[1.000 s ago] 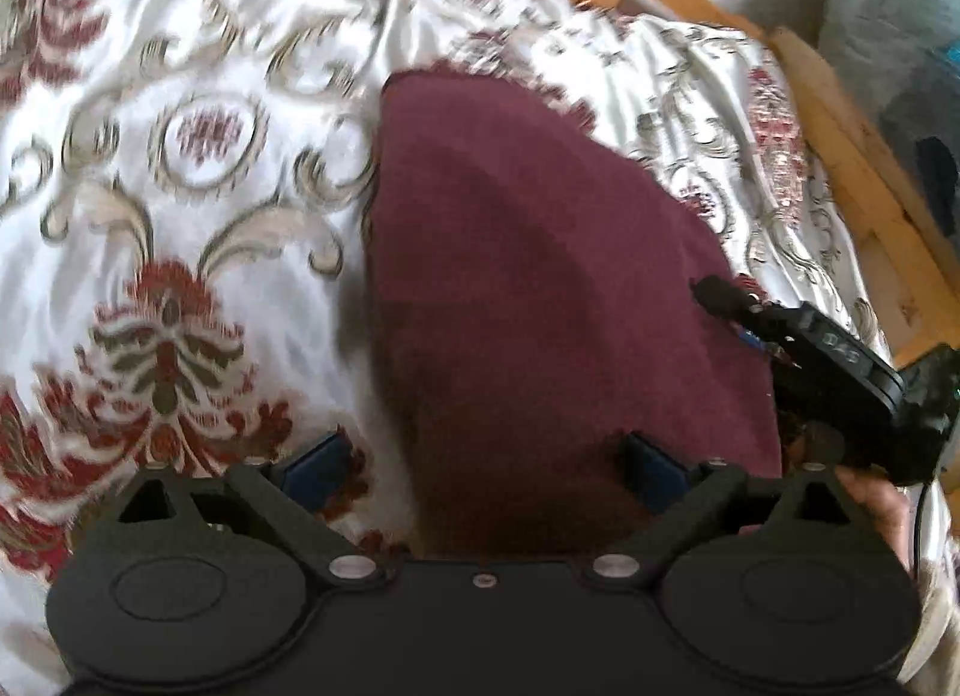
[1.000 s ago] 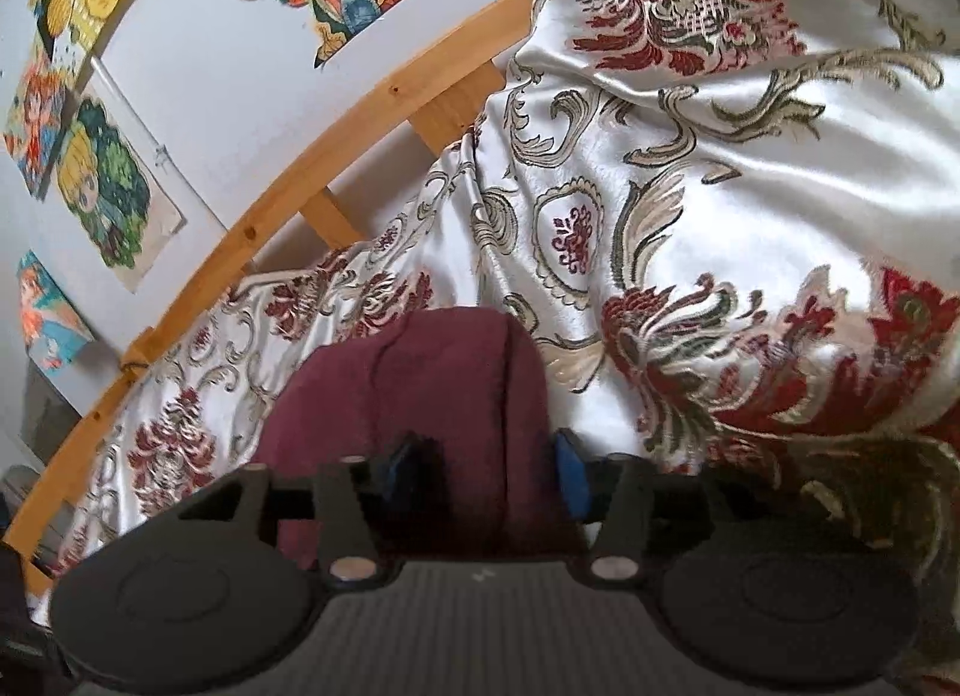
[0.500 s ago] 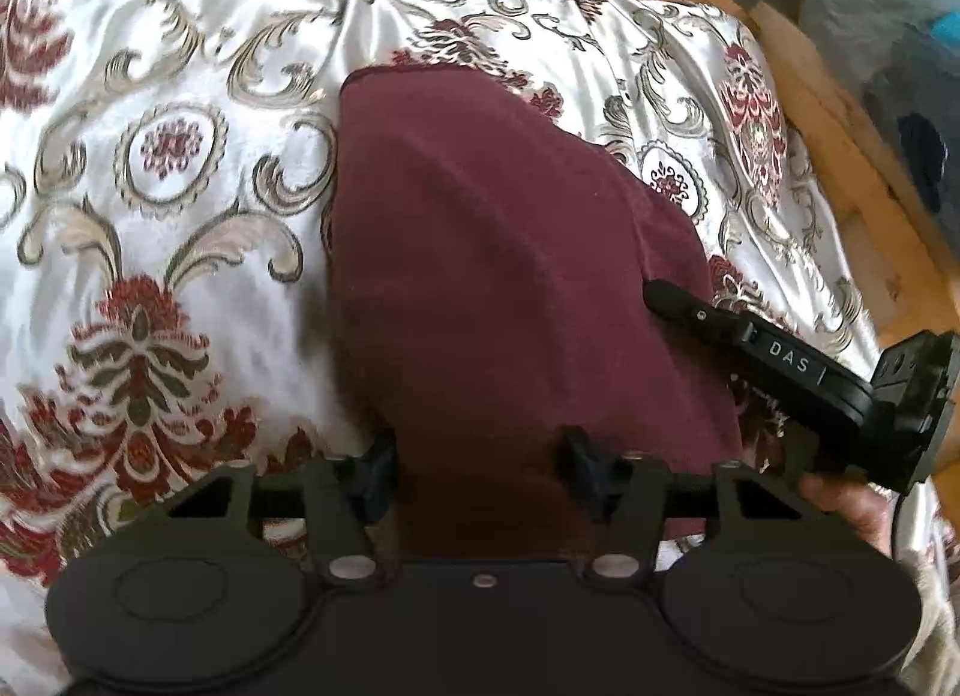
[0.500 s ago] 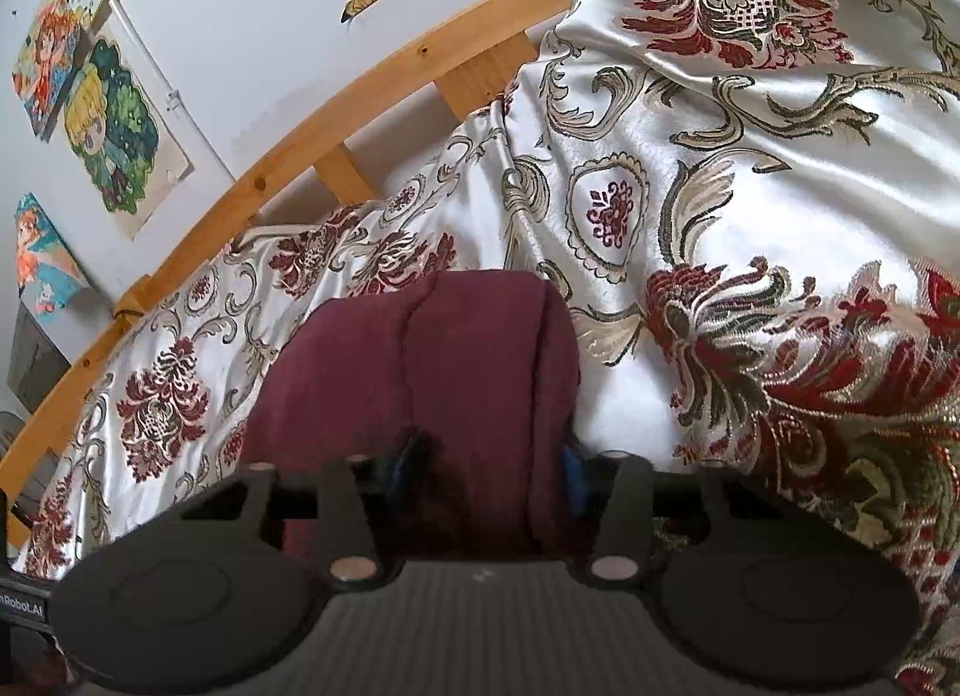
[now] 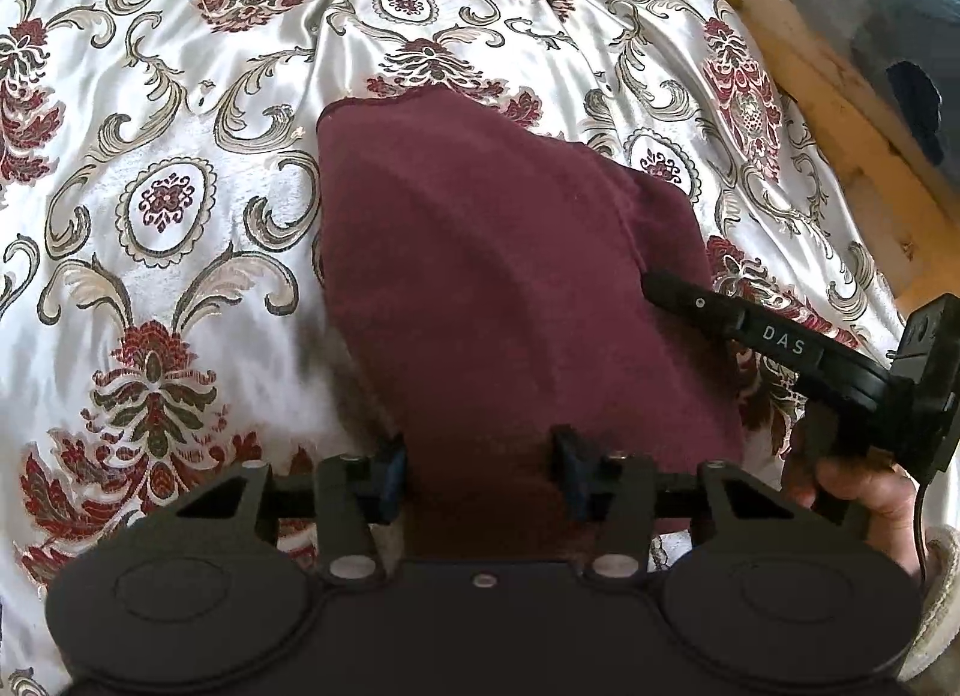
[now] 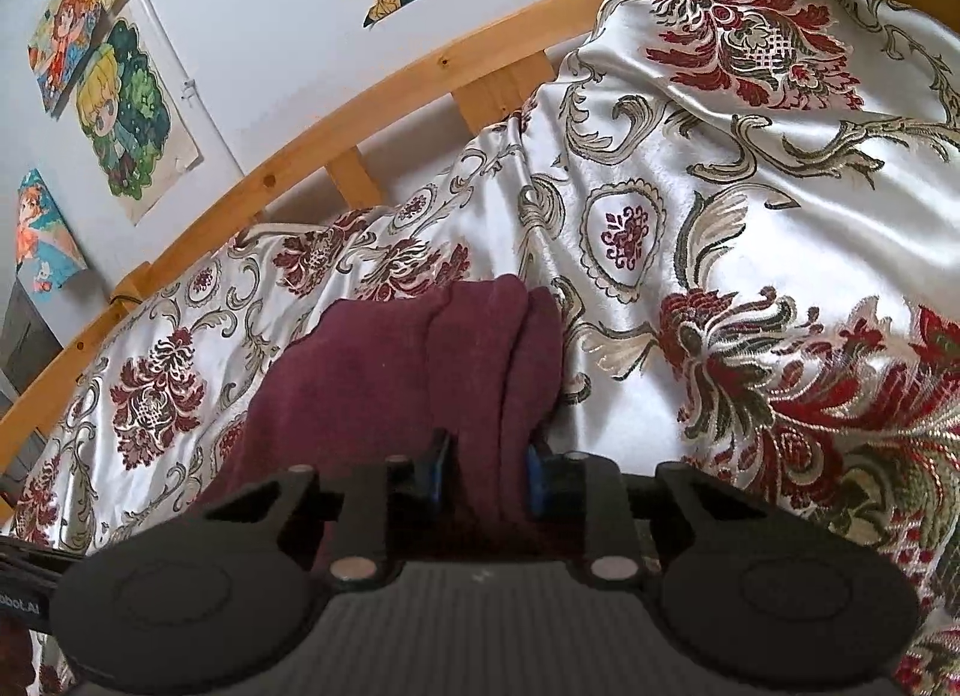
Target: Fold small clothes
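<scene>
- Left tongs [image 5: 480, 471]: part-closed over near edge of maroon cloth [image 5: 504, 288].
- Right tongs [image 6: 487, 471]: pinching a bunched fold of cloth.
- Cloth lying on patterned bedspread [image 5: 180, 168], wooden bed frame [image 6: 336, 96] behind.

Left gripper [image 5: 480, 471] — jaws partly closed, cloth [image 5: 492, 276] between its fingers. Right gripper [image 6: 487, 471] — jaws narrower, pinching a fold; right hand [image 5: 864, 495] wraps its handle.

Maroon cloth [image 5: 498, 288], soft knit, folded over, lying rumpled on patterned bedspread, near edge bunched.
</scene>
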Demonstrator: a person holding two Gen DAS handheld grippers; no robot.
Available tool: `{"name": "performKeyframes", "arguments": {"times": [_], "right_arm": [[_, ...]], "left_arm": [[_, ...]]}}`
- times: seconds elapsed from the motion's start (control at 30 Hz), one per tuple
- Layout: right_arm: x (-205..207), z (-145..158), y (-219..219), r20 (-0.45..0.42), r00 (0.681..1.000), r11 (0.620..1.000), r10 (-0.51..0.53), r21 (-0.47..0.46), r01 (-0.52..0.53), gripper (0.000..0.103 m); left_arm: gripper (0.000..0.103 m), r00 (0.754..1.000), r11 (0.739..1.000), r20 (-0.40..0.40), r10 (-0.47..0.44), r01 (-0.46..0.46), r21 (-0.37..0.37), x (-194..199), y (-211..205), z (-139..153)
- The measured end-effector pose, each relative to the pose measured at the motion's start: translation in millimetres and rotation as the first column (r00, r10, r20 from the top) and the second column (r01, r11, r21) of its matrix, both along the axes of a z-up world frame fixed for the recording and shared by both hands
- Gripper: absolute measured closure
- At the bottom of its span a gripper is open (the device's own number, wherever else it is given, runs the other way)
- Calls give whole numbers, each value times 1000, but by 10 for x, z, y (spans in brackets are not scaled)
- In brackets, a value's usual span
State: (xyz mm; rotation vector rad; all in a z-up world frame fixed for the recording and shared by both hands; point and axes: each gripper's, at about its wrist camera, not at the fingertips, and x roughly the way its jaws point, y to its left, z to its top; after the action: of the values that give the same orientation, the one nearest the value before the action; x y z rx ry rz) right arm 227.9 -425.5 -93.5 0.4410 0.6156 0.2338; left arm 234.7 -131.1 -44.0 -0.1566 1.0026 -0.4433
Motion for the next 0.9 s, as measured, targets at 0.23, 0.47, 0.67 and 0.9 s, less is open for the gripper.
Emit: {"name": "performKeyframes", "arguments": {"times": [0.23, 0.47, 0.67, 0.9], "right_arm": [[-15, 7, 12, 5, 1000, 1000, -3, -10, 3, 75], [-8, -17, -19, -3, 1000, 1000, -9, 9, 9, 66], [-1, -45, -111, -9, 1000, 995, -19, 100, 20, 34], [39, -90, -51, -34, 999, 993, 9, 120, -4, 18]], "left_arm": [[51, 1000, 1000, 2, 2, -2, -3, -6, 5, -6], [30, 999, 997, -9, 38, -38, -71, 46, 179, -24], [21, 991, 979, -73, 115, -125, -162, 165, 372, -151], [49, 986, 968, -144, 82, -113, -222, 278, 299, -282]]}}
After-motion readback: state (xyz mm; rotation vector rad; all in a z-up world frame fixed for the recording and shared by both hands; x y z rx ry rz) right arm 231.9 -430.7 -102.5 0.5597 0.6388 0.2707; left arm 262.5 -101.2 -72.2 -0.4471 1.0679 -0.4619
